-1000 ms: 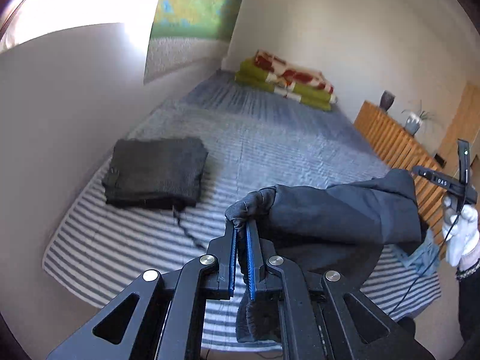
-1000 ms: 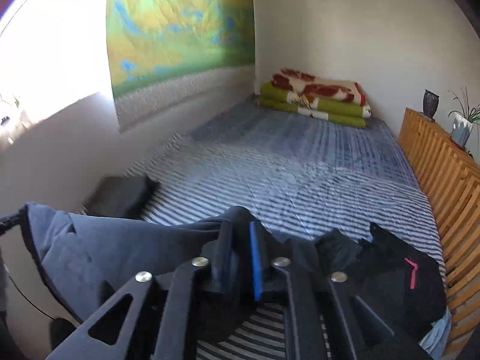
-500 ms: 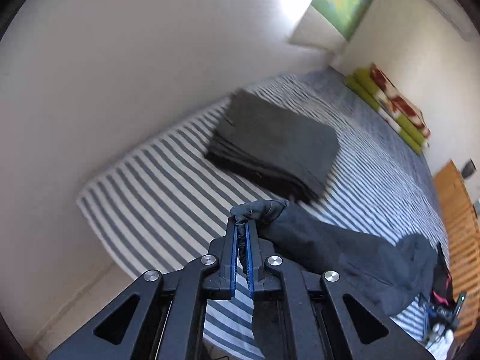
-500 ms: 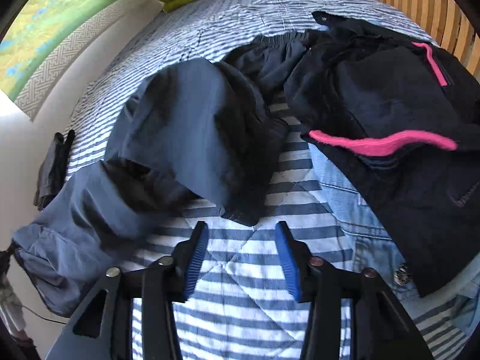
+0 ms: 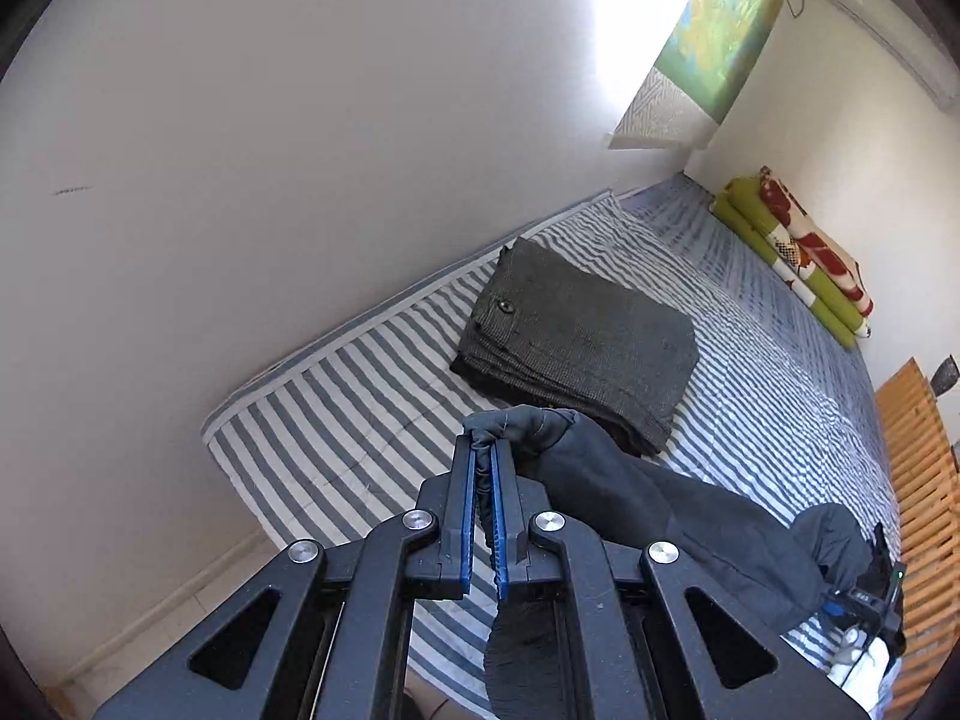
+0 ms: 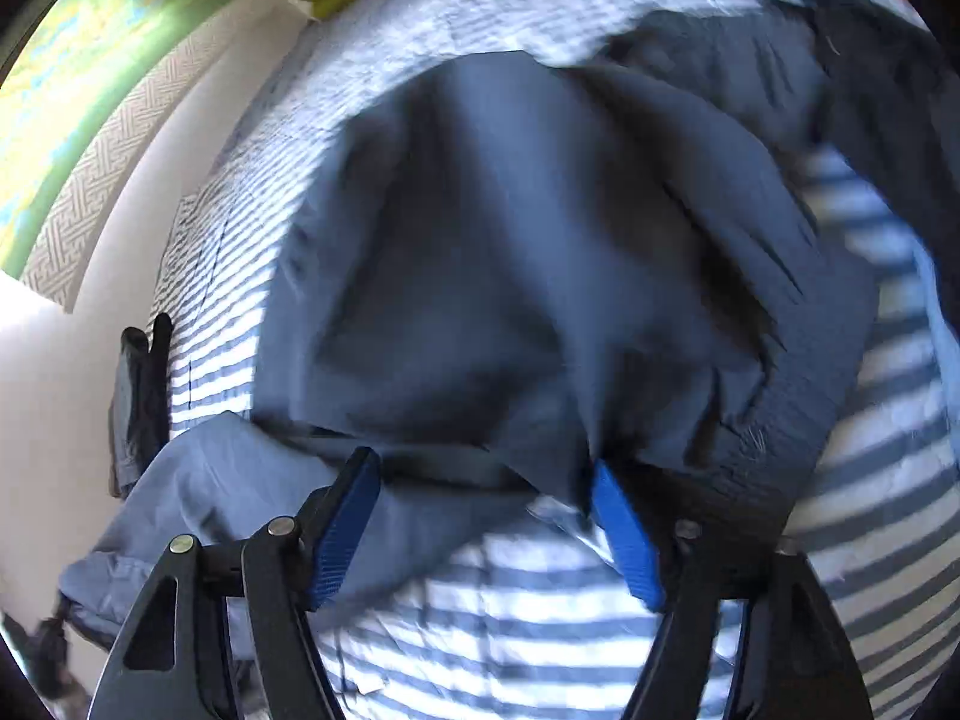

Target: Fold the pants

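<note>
left tongs (image 5: 485, 450): I keep them clenched on a bunched edge of the pants (image 5: 678, 516), same grip as a second ago
right tongs (image 6: 486, 480): were clamped on the cloth, then let go; now dropped low, jaws spread wide in my blurred view, pants edge between them, pads not pressing
pants: lifted before, now draped across the striped bed (image 5: 336, 414)
folded pile (image 5: 576, 342): on bed by the wall, just beside the pants
containers: none seen

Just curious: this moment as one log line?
task: fold pants | left fingers: shut on pants | right fingers: apart, closing, pants edge between
</note>
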The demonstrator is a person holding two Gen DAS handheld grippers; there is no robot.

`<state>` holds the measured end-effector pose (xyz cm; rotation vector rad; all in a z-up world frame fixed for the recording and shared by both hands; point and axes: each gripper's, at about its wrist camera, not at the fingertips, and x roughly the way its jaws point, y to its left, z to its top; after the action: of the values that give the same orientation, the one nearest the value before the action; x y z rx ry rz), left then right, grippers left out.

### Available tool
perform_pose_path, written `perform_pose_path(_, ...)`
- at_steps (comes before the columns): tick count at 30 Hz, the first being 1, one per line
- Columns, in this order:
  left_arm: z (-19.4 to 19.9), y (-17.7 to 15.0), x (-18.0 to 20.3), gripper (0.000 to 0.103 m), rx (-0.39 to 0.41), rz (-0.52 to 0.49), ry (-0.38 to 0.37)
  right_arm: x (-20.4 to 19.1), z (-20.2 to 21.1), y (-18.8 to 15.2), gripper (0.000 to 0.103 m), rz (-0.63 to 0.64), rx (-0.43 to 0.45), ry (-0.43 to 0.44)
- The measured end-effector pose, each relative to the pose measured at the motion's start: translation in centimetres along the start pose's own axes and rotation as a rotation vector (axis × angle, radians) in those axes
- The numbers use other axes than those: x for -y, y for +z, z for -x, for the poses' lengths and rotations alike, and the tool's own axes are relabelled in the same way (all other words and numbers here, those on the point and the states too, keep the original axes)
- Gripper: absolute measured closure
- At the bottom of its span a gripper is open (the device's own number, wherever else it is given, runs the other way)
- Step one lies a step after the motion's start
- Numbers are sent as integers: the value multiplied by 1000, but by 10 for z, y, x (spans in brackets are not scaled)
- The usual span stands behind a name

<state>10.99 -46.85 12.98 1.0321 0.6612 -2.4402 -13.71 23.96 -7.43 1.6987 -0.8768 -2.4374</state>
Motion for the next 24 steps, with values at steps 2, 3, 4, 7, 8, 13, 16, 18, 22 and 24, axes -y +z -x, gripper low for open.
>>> perform_pose_path(2, 7, 6, 4, 99, 15, -8, -15, -5, 16, -2, 100, -13, 18, 19)
perform_pose_path(3, 14, 8, 7, 99, 23, -13, -25, -6, 35, -7, 100, -7, 49, 46)
perform_pose_path(4, 21, 11, 9, 99, 35, -17, -36, -7, 53, -13, 101, 7, 74, 56)
perform_pose_path(7, 47, 19, 19, 99, 76, -37, -67, -7, 127, -35, 101, 53, 162, 71)
perform_pose_path(8, 59, 21, 23, 99, 96, -42, -84, -7, 155, -44, 101, 65, 197, 59)
perform_pose_path(13, 123, 35, 34, 103, 244, -84, -108, -15, 307, -106, 101, 160, 389, 25)
perform_pose_path(16, 128, 42, 48, 103, 229, -131, -135, -15, 352, -116, 101, 171, 445, -17)
perform_pose_path(18, 108, 35, 62, 103, 150, -156, -146, -13, 342, -107, 101, 158, 439, -109)
perform_pose_path(22, 62, -10, 89, 103, 2, -234, -201, 6, 270, -77, 100, 207, 394, -540)
perform_pose_path(24, 38, -34, 98, 98, -78, -272, -216, 35, 232, -69, 96, 226, 337, -724)
